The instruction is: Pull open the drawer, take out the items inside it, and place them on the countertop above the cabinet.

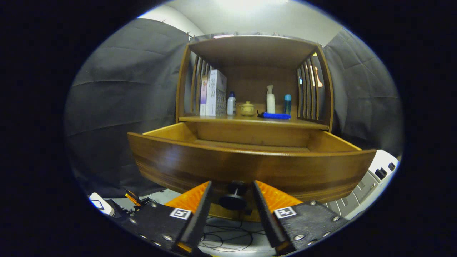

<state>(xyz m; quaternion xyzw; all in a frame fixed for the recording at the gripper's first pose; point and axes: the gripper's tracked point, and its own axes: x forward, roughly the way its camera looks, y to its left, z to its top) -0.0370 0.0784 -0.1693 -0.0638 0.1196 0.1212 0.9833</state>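
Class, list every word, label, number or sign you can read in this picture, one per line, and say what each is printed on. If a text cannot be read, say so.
None can be quoted.
White box on the cabinet countertop: printing too small and blurred to read.
Bottles beside it: no legible label.
Square black-and-white markers on the gripper: patterns, not words. Its fingers stand open either side of the drawer knob.

Around you: dark cloth walls (125,96), creased, hung on both sides of the wooden cabinet (255,50). Above them you see a pale ceiling (250,16), brightly lit from overhead. Below, a light floor (232,242) strewn with thin black cables (228,237). To your lower right, a white appliance (375,182) with dark buttons, standing near the cabinet.
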